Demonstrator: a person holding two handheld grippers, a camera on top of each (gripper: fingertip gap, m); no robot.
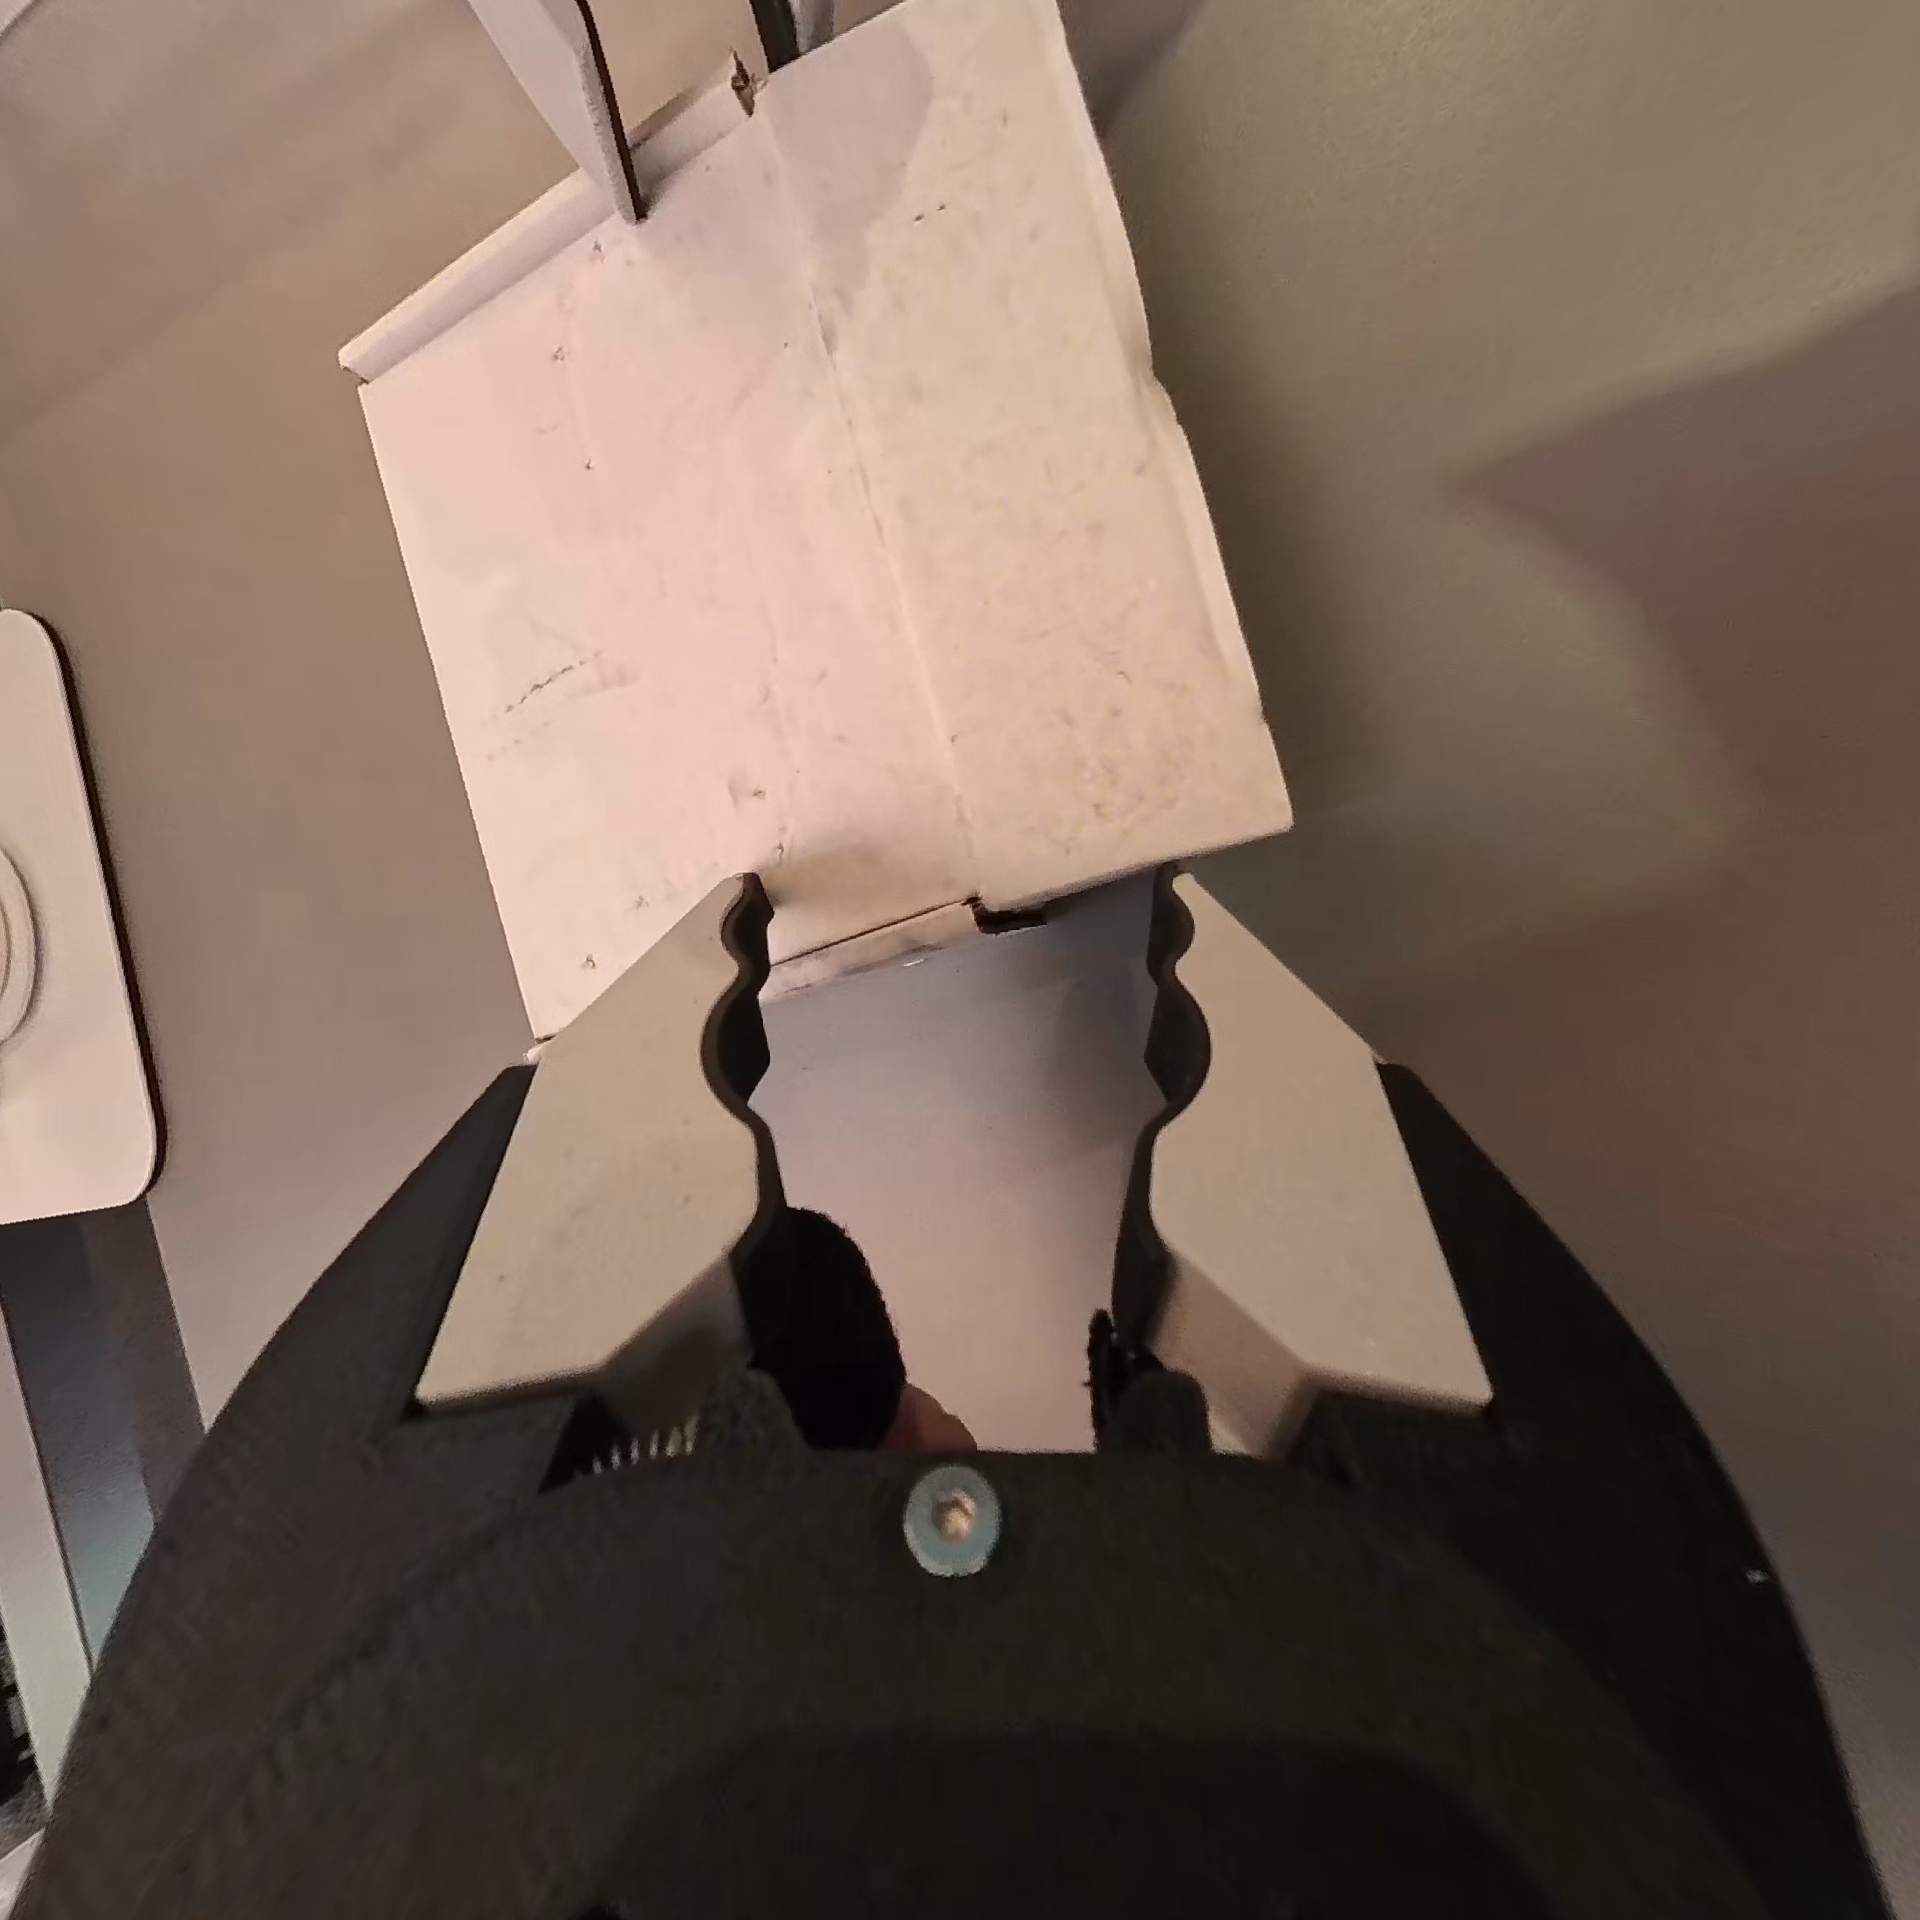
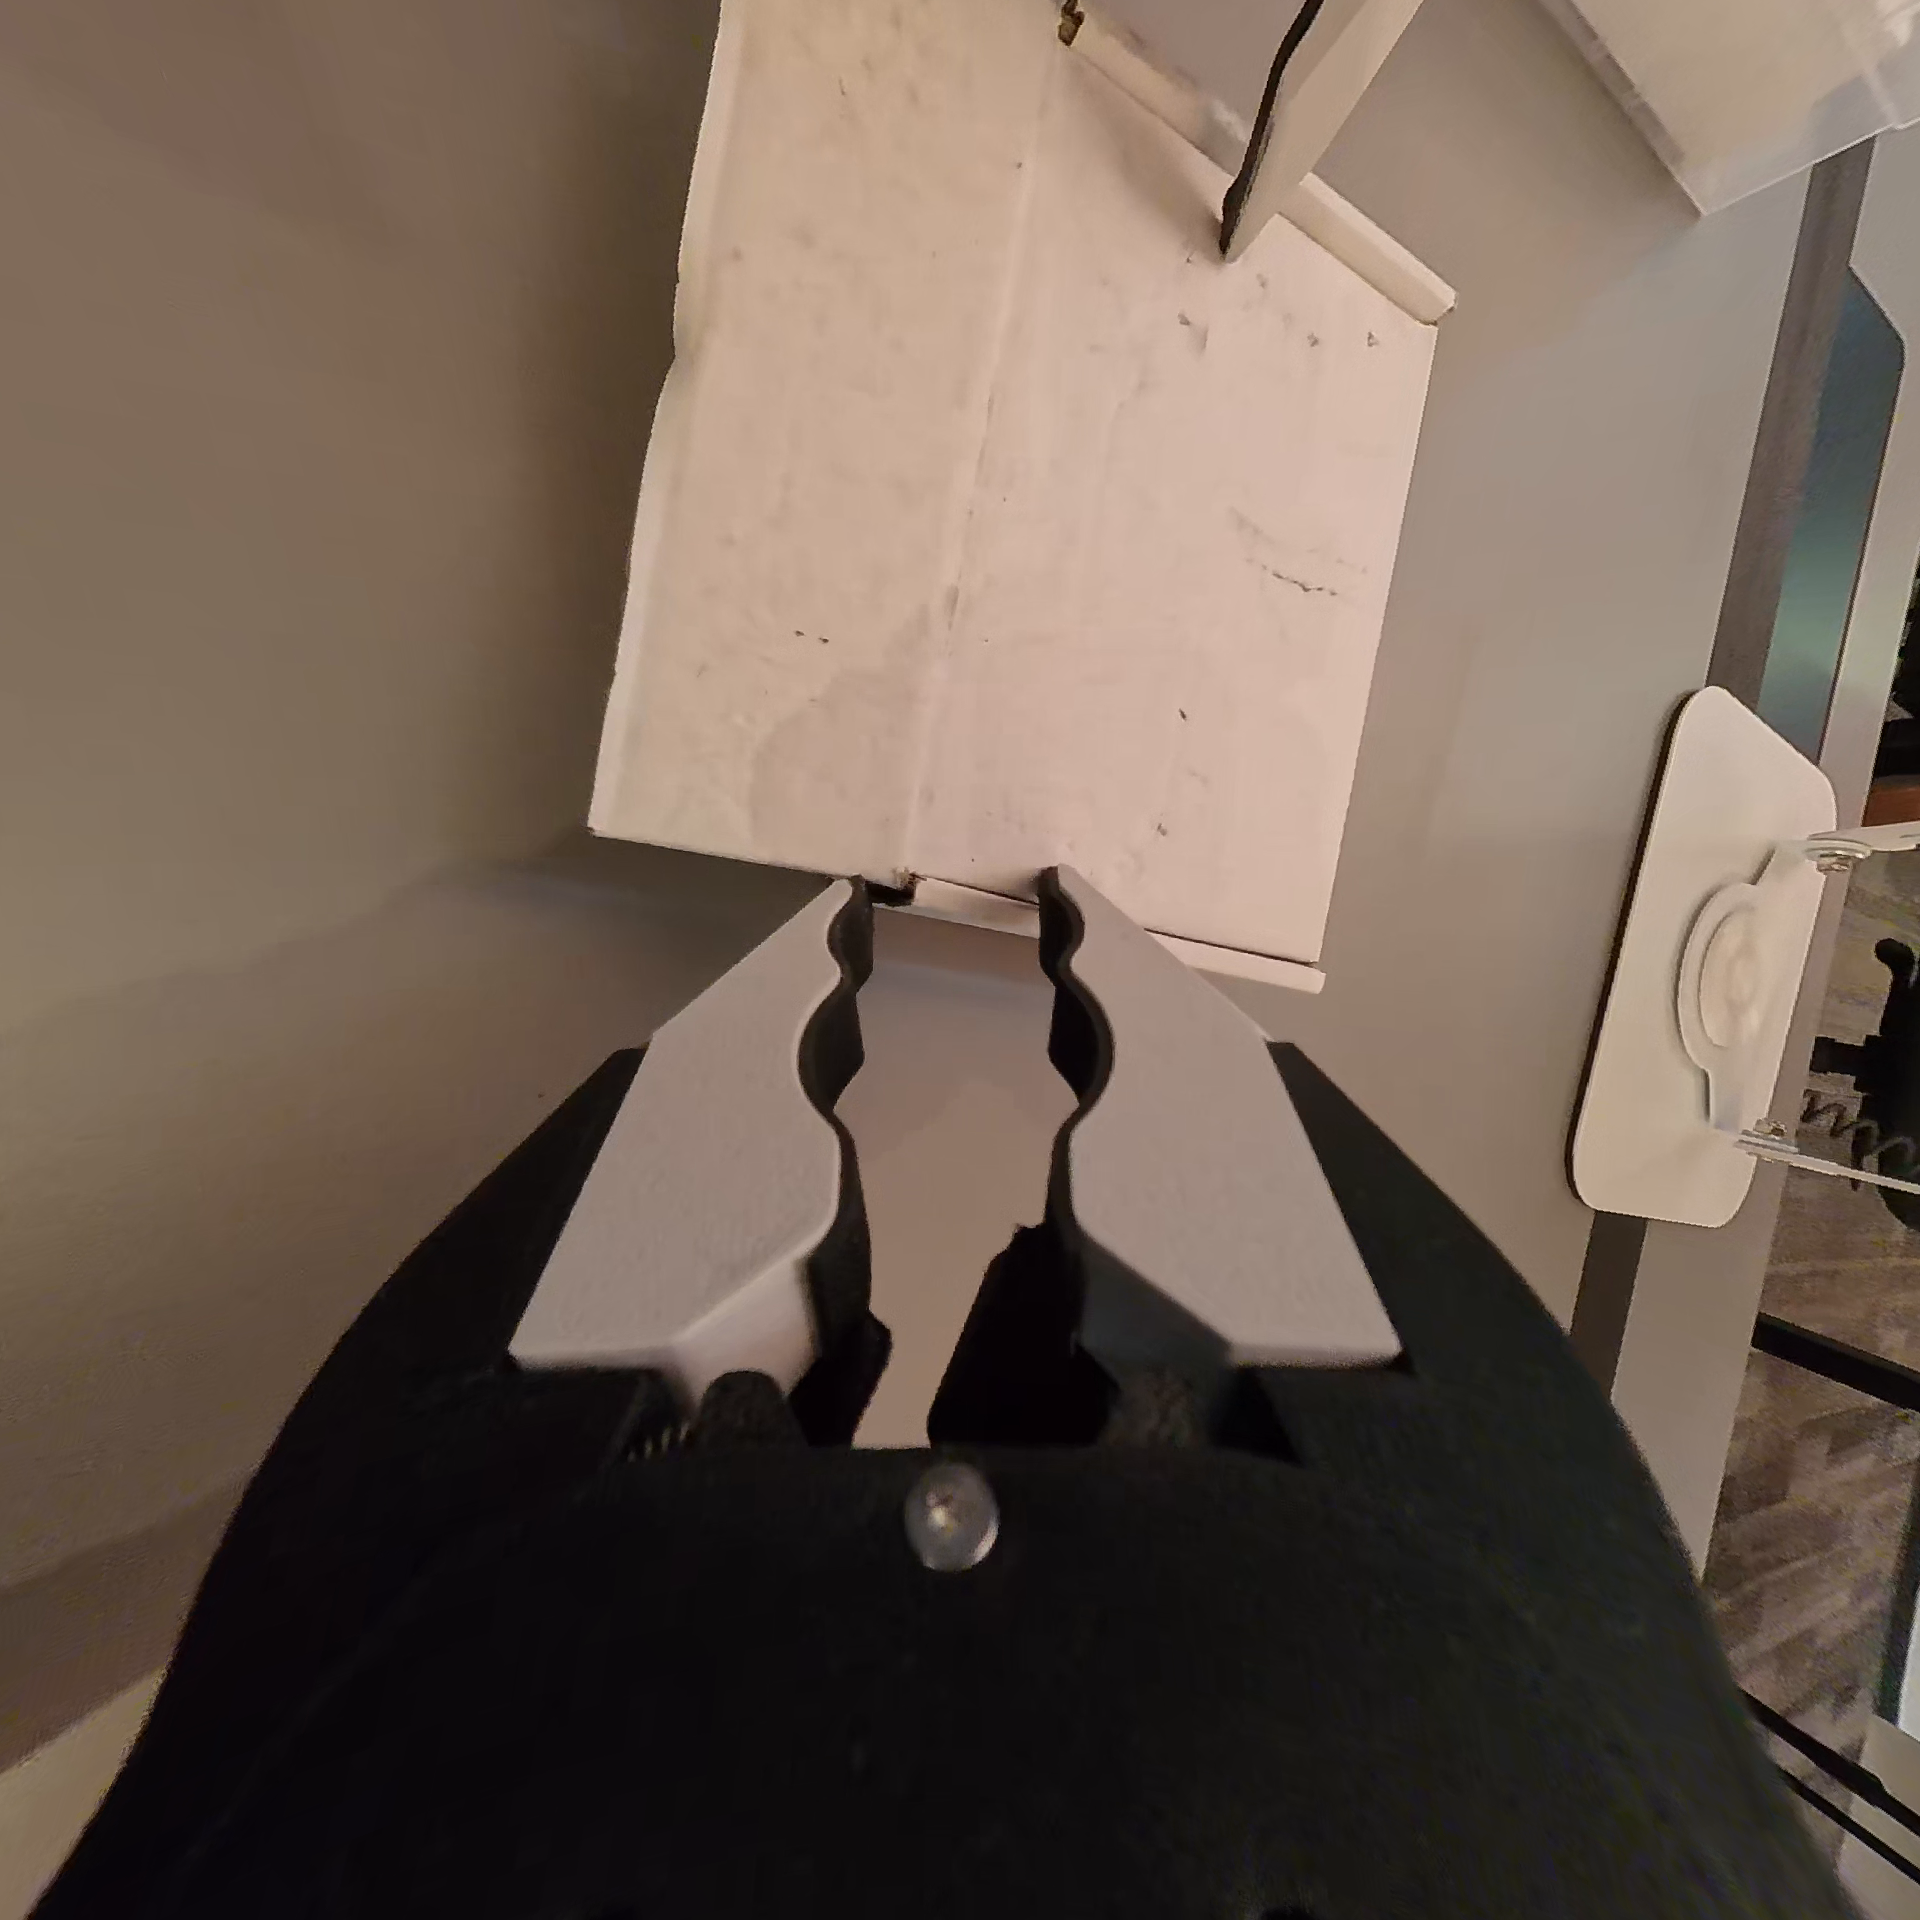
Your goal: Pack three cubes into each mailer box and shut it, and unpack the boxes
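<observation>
A grey table (image 1: 1558, 312) fills most of both wrist views, and a closed white mailer box (image 1: 810, 540) lies flat on it between the two grippers. The box's lid is scuffed and creased, with a fold line running along its middle. In the right wrist view the same box (image 2: 997, 540) sits ahead of the fingers, its tuck flap seam showing along the near edge.

The left gripper (image 1: 961, 894) stands with its jaws apart, a wide gap between the wavy dark pads, and nothing is held between them. Its tips sit at the near edge of the box, just touching or just short of it; which one cannot be told. The right gripper (image 2: 951, 888) is also parted, somewhat more narrowly, with only the table showing between its fingers; its tips meet the opposite short edge of the box at the flap seam. Each gripper's finger also appears at the far end of the box in the other's view.

A white mounting plate (image 2: 1704, 987) with rounded corners is fixed at the table's edge on the right of the right wrist view, carrying a clear bracket with screws. The same kind of plate (image 1: 62, 914) shows at the left edge of the left wrist view.

No cubes are visible.
</observation>
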